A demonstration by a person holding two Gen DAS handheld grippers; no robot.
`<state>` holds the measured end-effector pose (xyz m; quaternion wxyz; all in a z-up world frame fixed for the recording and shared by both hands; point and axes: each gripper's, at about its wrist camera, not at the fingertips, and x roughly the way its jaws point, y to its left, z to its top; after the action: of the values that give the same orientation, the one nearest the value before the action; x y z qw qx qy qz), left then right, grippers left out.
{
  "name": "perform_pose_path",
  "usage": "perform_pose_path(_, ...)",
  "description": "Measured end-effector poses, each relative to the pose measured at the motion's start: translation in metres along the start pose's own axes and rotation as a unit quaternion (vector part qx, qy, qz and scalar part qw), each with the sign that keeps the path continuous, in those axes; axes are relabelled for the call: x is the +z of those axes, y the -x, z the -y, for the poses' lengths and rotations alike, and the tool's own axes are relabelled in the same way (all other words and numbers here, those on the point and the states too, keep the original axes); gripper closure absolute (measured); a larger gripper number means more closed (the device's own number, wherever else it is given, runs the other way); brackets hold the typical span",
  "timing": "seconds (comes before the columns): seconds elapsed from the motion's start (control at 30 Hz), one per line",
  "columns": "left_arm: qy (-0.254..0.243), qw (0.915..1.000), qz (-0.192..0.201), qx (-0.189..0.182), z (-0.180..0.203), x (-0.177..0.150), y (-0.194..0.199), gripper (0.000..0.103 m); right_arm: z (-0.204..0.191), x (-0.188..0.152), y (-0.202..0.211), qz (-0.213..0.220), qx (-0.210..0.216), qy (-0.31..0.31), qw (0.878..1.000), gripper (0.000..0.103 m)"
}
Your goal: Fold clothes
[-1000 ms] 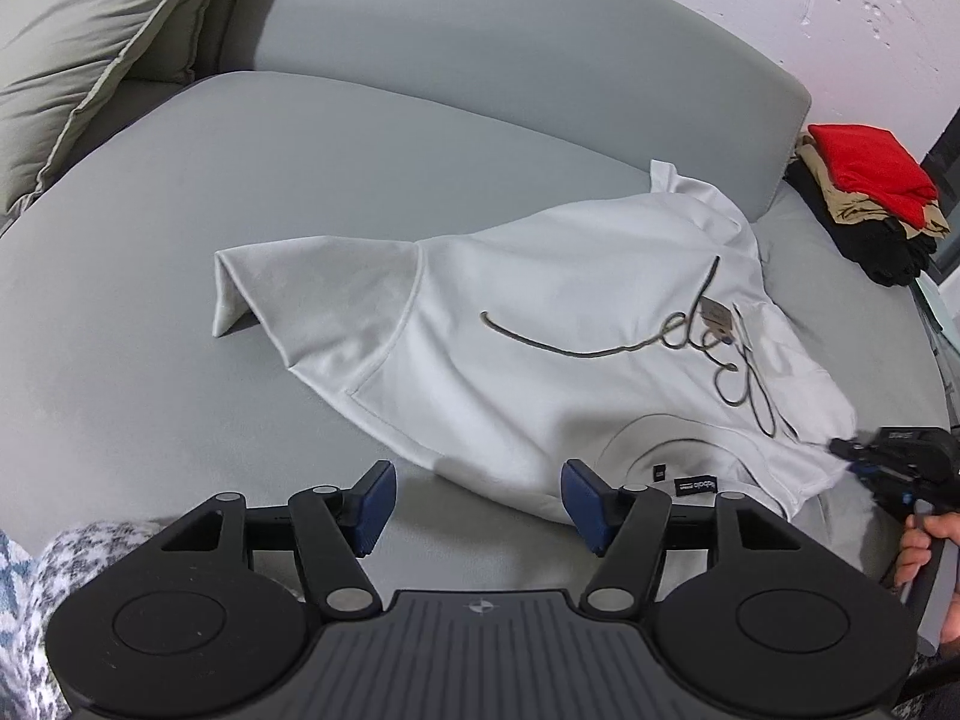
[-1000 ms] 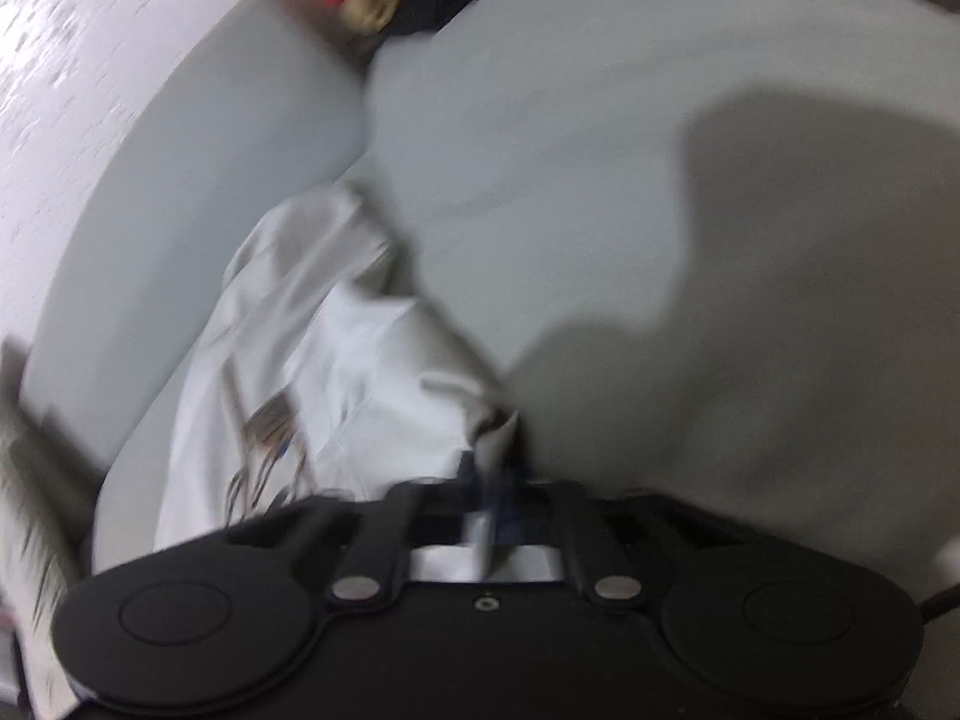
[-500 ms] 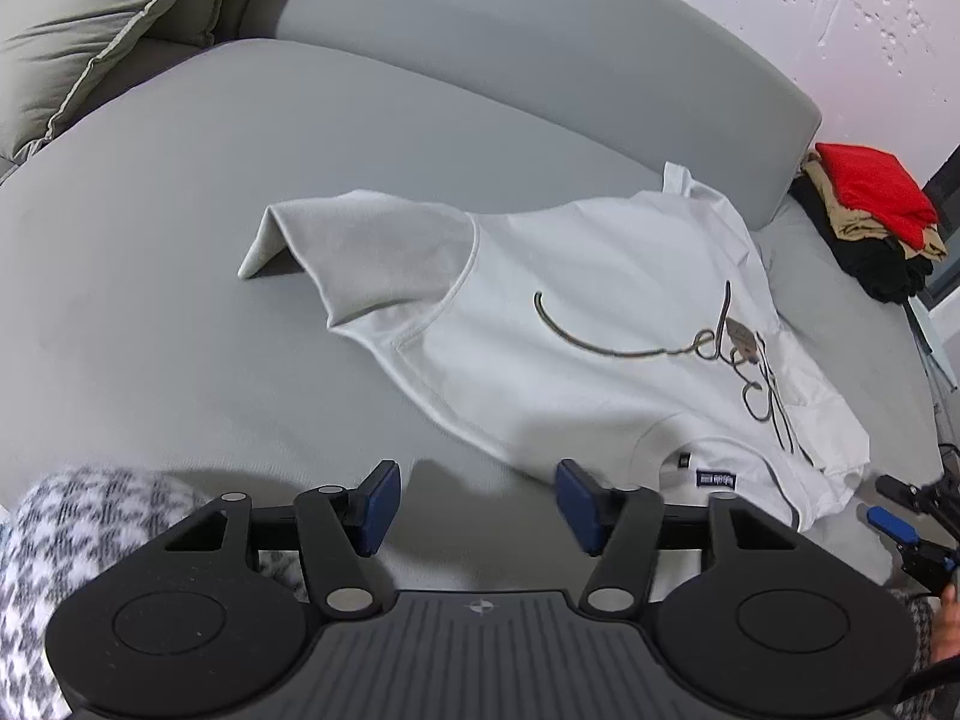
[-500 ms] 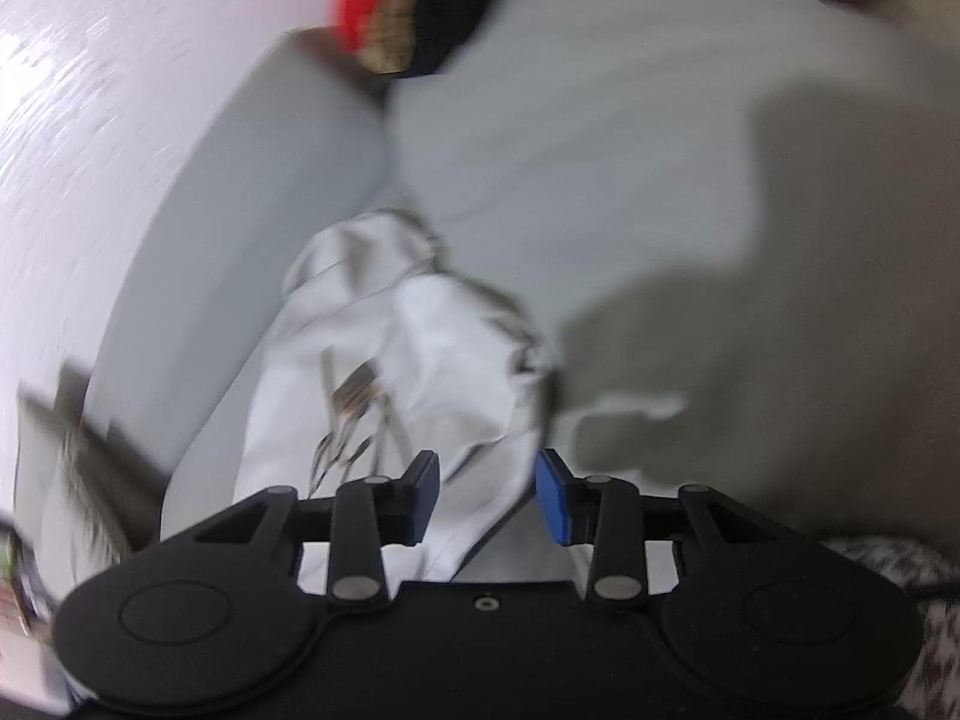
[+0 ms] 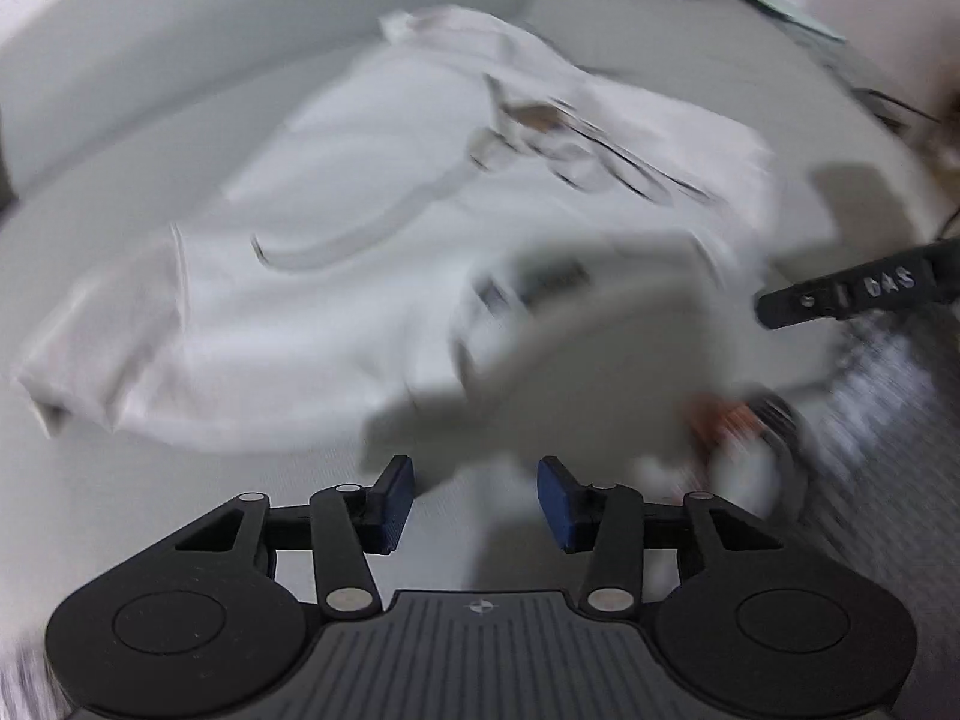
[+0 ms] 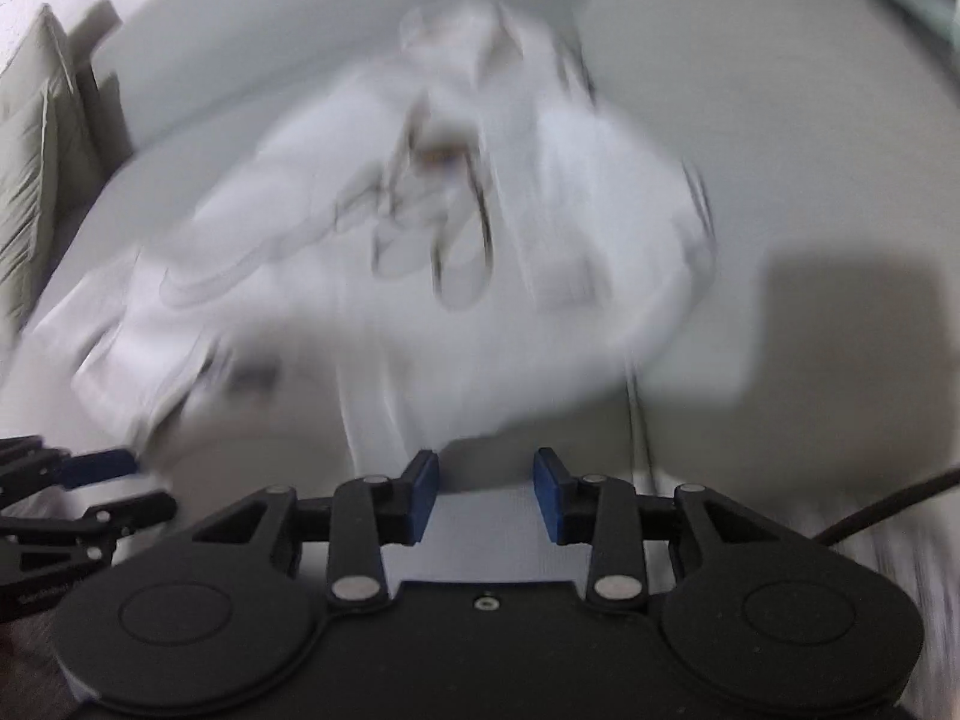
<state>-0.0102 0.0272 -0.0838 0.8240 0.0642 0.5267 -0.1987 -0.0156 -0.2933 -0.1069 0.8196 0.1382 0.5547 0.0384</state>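
Lying spread and rumpled on the grey sofa seat (image 5: 120,480), white T-shirt (image 5: 336,300) just ahead of both tools. Left tool (image 5: 474,495) partly open after closing a little, nothing between its blue pads. Right tool (image 6: 486,495) narrowly parted, likewise empty. Both views blurred.
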Motion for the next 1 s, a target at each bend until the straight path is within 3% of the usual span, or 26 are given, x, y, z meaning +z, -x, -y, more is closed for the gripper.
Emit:
perform_pose_path(0.07, 0.023, 0.9996, 0.016, -0.001, -0.009, -0.016, 0.017, 0.059, 0.013, -0.011, 0.020, 0.017, 0.017, -0.012, 1.000, 0.076)
perform_pose_path(0.13, 0.048, 0.9973, 0.047, 0.028, -0.020, -0.021, 0.029, 0.059, 0.023, -0.017, 0.039, 0.053, 0.046, -0.040, 0.997, 0.075)
perform_pose_path(0.23, 0.110, 0.9868, 0.106, 0.055, -0.040, -0.010, 0.034, 0.059, 0.021, -0.007, 0.045, 0.108, 0.083, -0.060, 0.989, 0.075)
perform_pose_path(0.33, 0.149, 0.9755, 0.139, 0.083, -0.050, 0.012, 0.015, 0.059, 0.002, 0.012, 0.024, 0.130, 0.091, -0.062, 0.985, 0.075)
perform_pose_path(0.37, 0.157, 0.9733, 0.138, 0.094, -0.053, 0.018, 0.005, 0.059, -0.006, 0.018, 0.013, 0.129, 0.091, -0.061, 0.985, 0.075)
perform_pose_path(0.5, 0.163, 0.9786, 0.067, 0.106, -0.058, 0.017, -0.026, 0.058, -0.025, 0.022, -0.025, 0.092, 0.069, -0.047, 0.992, 0.073)
perform_pose_path(0.57, 0.148, 0.9845, 0.043, 0.085, -0.053, 0.009, -0.015, 0.058, -0.024, 0.011, -0.024, 0.082, 0.065, -0.040, 0.994, 0.073)
perform_pose_path(0.67, 0.177, 0.9821, 0.051, 0.042, -0.062, -0.014, 0.010, 0.054, -0.011, -0.001, -0.008, 0.037, 0.087, -0.053, 0.994, 0.070)
perform_pose_path(0.73, 0.229, 0.9705, 0.071, 0.023, -0.079, -0.025, 0.018, 0.053, 0.007, -0.006, 0.003, 0.045, 0.115, -0.093, 0.988, 0.057)
perform_pose_path(0.77, 0.262, 0.9613, 0.084, 0.015, -0.090, -0.028, 0.019, 0.054, 0.016, -0.007, 0.006, 0.056, 0.123, -0.118, 0.984, 0.047)
perform_pose_path(0.8, 0.295, 0.9508, 0.096, 0.007, -0.101, -0.031, 0.020, 0.055, 0.026, -0.005, 0.008, 0.068, 0.134, -0.149, 0.977, 0.043)
perform_pose_path(0.9, 0.377, 0.9164, 0.133, -0.015, -0.127, -0.036, 0.020, 0.042, 0.054, 0.001, 0.003, 0.073, 0.174, -0.241, 0.952, 0.043)
perform_pose_path(0.97, 0.420, 0.8950, 0.149, -0.025, -0.140, -0.037, 0.017, 0.042, 0.067, 0.000, -0.004, 0.070, 0.204, -0.284, 0.934, 0.043)
perform_pose_path(1.0, 0.439, 0.8859, 0.147, -0.034, -0.146, -0.037, 0.012, 0.042, 0.068, -0.001, -0.004, 0.074, 0.205, -0.289, 0.932, 0.043)
